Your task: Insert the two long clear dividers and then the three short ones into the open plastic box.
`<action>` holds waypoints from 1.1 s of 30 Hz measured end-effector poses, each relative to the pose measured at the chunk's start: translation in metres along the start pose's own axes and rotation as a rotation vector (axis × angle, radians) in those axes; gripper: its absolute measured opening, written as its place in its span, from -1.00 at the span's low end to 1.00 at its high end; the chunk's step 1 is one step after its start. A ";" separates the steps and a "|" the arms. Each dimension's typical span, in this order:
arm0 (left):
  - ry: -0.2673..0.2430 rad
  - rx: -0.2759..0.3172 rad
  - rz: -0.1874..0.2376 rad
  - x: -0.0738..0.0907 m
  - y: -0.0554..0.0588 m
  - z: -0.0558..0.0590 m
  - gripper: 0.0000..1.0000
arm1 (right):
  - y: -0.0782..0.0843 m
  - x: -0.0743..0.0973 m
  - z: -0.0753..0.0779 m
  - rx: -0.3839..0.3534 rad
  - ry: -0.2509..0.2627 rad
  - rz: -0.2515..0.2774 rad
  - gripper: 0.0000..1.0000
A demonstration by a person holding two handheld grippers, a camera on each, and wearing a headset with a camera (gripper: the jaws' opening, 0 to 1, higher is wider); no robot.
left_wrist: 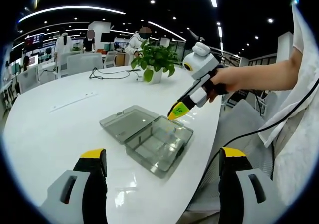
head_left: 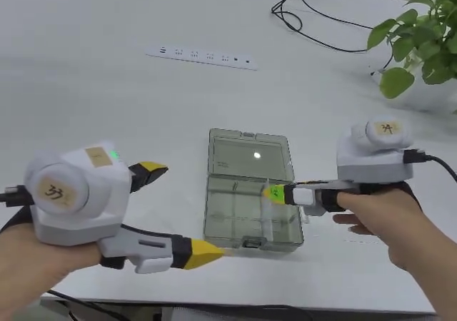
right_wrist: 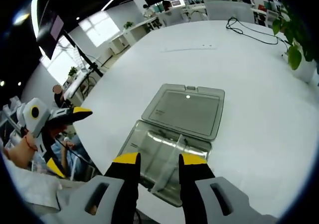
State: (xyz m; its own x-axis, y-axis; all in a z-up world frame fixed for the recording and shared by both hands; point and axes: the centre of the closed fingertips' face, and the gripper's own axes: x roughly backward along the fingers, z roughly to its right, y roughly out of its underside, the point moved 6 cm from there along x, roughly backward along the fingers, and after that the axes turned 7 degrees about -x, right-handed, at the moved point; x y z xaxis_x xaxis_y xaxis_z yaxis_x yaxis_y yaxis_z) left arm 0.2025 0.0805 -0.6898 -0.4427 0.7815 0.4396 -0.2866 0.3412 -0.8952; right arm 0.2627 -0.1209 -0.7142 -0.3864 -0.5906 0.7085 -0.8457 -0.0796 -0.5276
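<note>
We see one smoky clear plastic box [head_left: 211, 214], rectangular, lid flat, on the smooth white table [head_left: 143, 100]. Our right gripper [head_left: 275, 192] pinches one thin clear divider [right_wrist: 167, 171] over it. Our left gripper [head_left: 182, 208] gapes wide and empty beside it.

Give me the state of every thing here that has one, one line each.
plastic box: open.
lid: swung back behind the base.
left gripper: jaws wide open, empty, beside the box.
right gripper: appears closed on a clear divider, over the box.
clear divider: held between the right gripper's jaws.
</note>
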 end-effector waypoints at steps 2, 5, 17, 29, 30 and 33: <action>-0.003 0.001 0.000 0.000 0.000 0.000 0.91 | -0.001 0.004 -0.001 0.007 -0.010 0.013 -0.34; -0.009 -0.001 -0.004 0.001 -0.001 0.000 0.91 | -0.002 0.010 -0.002 0.031 -0.025 0.030 -0.28; -0.051 0.011 -0.031 0.006 0.002 -0.008 0.89 | -0.001 0.033 -0.012 0.241 -0.090 0.093 -0.03; -0.101 0.063 -0.117 0.007 0.015 -0.020 0.76 | 0.007 0.052 -0.008 0.433 -0.134 0.129 0.23; -0.107 0.074 -0.137 0.007 0.017 -0.022 0.75 | 0.007 0.054 -0.006 0.445 -0.140 0.140 0.25; -0.118 0.089 -0.169 0.006 0.022 -0.025 0.69 | 0.008 0.059 -0.003 0.476 -0.155 0.162 0.29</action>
State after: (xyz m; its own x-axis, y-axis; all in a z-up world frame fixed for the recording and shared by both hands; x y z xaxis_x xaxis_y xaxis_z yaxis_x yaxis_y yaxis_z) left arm 0.2147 0.1057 -0.7089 -0.4771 0.6487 0.5929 -0.4370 0.4102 -0.8005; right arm 0.2323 -0.1537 -0.6749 -0.4090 -0.7346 0.5414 -0.5048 -0.3121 -0.8048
